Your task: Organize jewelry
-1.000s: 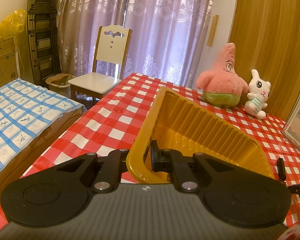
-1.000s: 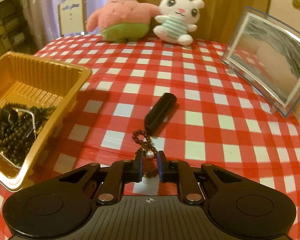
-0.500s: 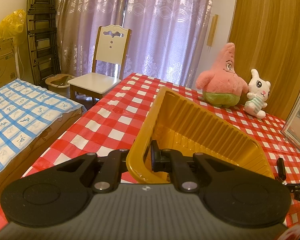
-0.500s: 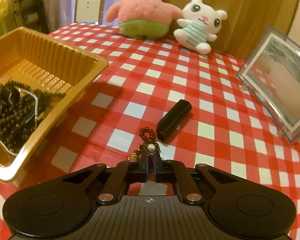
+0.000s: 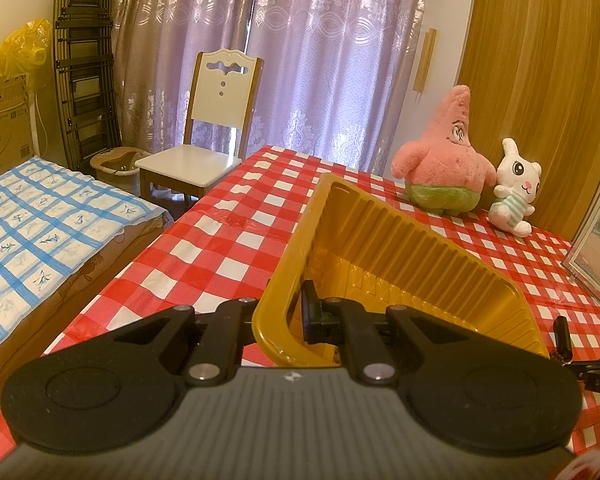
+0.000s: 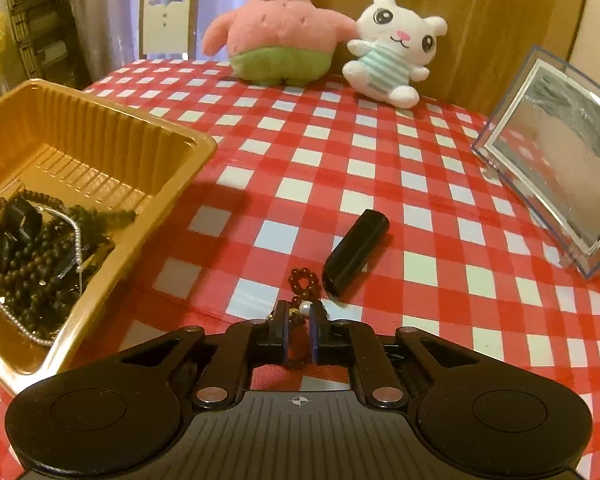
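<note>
Change since earlier: right gripper [image 6: 299, 330] has lifted and turned a little toward the tray; its fingers, apart one second ago, are now narrow on the bracelet. The left view is nearly the same.

Left view, gripper: left gripper [image 5: 284, 320] holds the near wall of the yellow tray [image 5: 400, 240], one finger outside and one inside, closed on the rim.

Left view, surroundings: the tray stands on the red checked tablecloth [image 5: 228, 240]; a pink star plush [image 5: 444, 168] and a white rabbit plush [image 5: 514, 192] sit far behind.

Right view, bracelet: a small bracelet [image 6: 304, 280] of dark red beads with one white pearl and a gold charm is pinched between the fingers; its free loop hangs forward, close to the black tube [image 6: 356, 254] that lies on the cloth.

Right view, tray: to the left, already holding a heap of dark beads [image 6: 28, 264] and a thin silver chain.

Right view, frame: a clear photo frame [image 6: 552, 168] stands well apart on the right.

Handling, my judgement: the bracelet is very light and limp, so it swings and can slip out; the pearl section seems the firmest place to pinch, with gentle pressure only.
</note>
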The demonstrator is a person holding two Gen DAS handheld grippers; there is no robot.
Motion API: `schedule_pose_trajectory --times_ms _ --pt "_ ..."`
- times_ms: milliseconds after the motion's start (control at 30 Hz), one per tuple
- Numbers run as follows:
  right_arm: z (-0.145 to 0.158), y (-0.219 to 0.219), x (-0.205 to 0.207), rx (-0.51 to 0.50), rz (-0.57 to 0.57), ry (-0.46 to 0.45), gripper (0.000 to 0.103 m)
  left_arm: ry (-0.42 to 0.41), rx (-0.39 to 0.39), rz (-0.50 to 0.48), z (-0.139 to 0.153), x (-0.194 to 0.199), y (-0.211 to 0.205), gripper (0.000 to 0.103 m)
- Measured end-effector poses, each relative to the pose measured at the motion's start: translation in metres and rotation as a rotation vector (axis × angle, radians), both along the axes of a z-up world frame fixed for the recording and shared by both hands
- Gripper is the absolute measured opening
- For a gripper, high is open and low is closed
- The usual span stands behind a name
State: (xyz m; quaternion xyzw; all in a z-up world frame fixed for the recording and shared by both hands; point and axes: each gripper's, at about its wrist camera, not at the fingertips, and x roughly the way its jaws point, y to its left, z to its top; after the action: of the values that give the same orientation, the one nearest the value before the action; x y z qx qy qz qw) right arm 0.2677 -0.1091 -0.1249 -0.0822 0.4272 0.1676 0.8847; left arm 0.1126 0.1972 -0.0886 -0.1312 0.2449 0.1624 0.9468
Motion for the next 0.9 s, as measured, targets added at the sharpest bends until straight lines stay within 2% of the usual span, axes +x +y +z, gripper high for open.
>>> schedule_pose_trajectory --times_ms 300,467,767,900 --pt "-0.002 0.001 0.008 0.042 -0.042 -0.001 0.011 0.002 0.000 0.001 0.000 0.001 0.000 0.010" --pt "-0.003 -0.002 0.016 0.087 -0.088 0.039 0.011 0.002 0.001 0.001 0.000 0.001 0.000 0.010" --pt "-0.002 -0.001 0.013 0.065 -0.069 0.012 0.011 0.002 0.000 0.001 0.000 0.002 0.000 0.010" --pt "0.012 -0.003 0.004 0.109 -0.064 -0.014 0.011 0.004 -0.001 0.002 0.000 0.002 0.000 0.010"
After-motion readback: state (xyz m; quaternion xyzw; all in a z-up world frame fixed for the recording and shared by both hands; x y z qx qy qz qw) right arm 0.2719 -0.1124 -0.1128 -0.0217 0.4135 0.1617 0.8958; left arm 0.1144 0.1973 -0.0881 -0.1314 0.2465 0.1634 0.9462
